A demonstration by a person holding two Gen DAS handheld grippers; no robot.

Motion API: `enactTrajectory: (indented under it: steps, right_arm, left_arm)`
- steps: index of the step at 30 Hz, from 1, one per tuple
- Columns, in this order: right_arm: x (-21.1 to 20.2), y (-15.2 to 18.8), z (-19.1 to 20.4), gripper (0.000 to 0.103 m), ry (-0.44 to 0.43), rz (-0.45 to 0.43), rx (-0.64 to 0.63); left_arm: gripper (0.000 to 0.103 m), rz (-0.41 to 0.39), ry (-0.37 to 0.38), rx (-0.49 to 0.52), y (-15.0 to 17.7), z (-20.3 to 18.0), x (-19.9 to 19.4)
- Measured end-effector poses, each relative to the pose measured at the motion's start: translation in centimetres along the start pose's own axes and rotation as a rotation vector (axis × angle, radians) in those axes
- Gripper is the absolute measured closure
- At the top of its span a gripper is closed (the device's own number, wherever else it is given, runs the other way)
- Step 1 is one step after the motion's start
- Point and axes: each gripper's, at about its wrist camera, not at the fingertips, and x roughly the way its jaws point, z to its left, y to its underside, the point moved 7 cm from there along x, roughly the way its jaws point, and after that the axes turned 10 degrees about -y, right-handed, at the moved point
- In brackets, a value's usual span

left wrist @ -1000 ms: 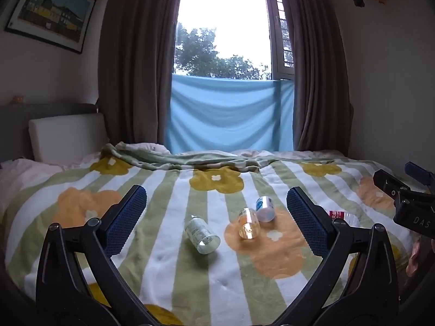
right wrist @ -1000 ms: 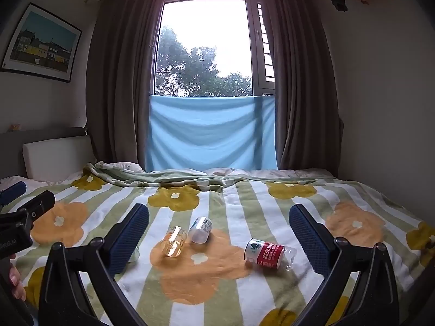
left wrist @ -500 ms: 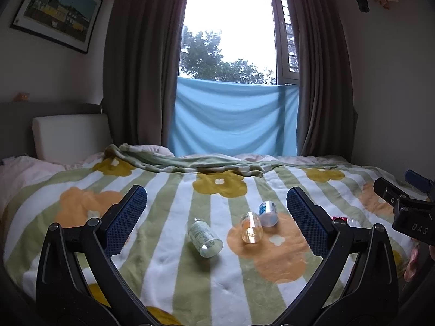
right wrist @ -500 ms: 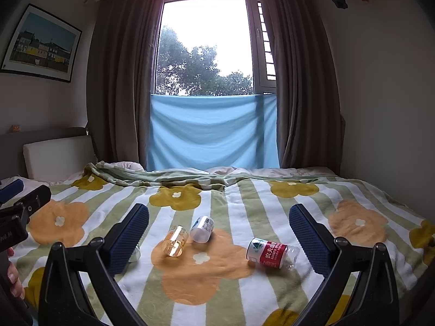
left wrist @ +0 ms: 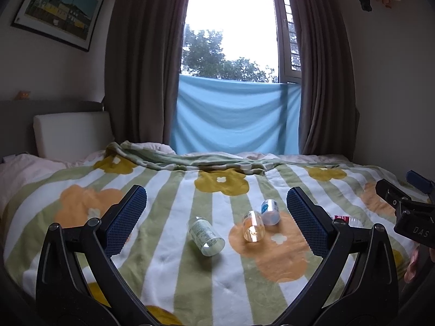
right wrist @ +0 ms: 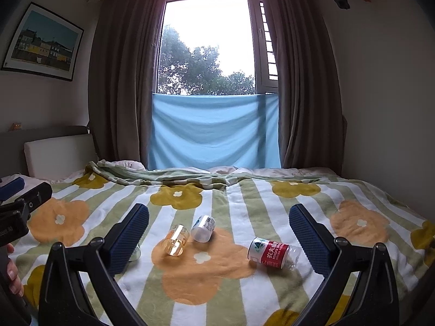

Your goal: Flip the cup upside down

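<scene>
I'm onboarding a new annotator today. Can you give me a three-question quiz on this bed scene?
1. True or false: the left gripper is open and holds nothing.
2. Which item on the blanket wears a red label? A) clear cup B) plastic bottle C) white container
3. Fill in: the clear cup lies on its ____.

Key: 1 true; 2 B; 3 side.

The small clear amber-tinted glossy cup and the red-labelled clear plastic bottle lie on the soft, matt, fleecy flower-patterned striped blanket.
</scene>
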Motion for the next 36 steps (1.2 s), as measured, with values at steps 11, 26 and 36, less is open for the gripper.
enactTrajectory:
  steps: [11, 26, 36]
  right_arm:
    - [-0.10, -0.06, 0.04, 0.000, -0.001, -0.012, 0.001]
    - [-0.51, -0.08, -0.71, 0.000, 0.029, -0.009, 0.003]
    - [-0.62, -0.33, -0.66, 0.000, 0.030, -0.020, 0.003]
  left_arm:
    - [0.000, 0.001, 0.009, 0.008, -0.06, -0.02, 0.07]
    - [0.000, -0.007, 0.031, 0.023, 0.16, -0.56, -0.21]
    - [0.000, 0.010, 0.044, 0.010, 0.54, -0.54, 0.53]
